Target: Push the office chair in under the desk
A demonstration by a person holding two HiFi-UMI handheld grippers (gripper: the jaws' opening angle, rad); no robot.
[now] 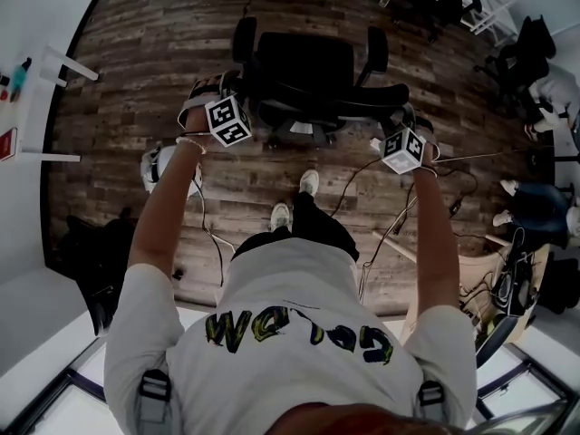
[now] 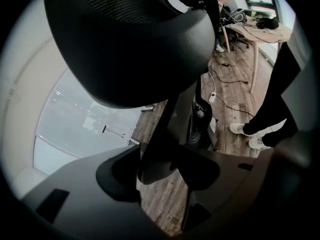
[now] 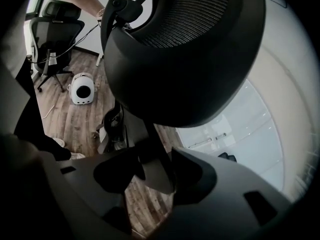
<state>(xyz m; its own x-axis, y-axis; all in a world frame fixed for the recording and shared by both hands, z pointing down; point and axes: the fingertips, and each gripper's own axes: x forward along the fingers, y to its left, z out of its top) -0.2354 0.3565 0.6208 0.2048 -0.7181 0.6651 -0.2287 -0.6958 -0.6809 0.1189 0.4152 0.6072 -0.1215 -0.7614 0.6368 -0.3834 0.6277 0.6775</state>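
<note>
The black office chair [image 1: 308,75] stands on the wood floor in front of me, its back toward me. My left gripper [image 1: 237,107] is at the left edge of the backrest, my right gripper [image 1: 399,130] at the right edge. In the left gripper view the jaws [image 2: 160,169] are shut on a black strut of the chair back [image 2: 162,149], under the mesh backrest [image 2: 130,44]. The right gripper [image 3: 150,171] likewise clamps a strut [image 3: 152,159] below the mesh backrest [image 3: 190,49]. No desk shows straight ahead of the chair.
A white rounded box [image 1: 154,166] sits on the floor by my left arm. Cables [image 1: 362,179] trail over the floor near my feet. A white desk [image 1: 36,89] stands at the left, a wooden table [image 1: 507,270] and more black chairs [image 1: 530,48] at the right.
</note>
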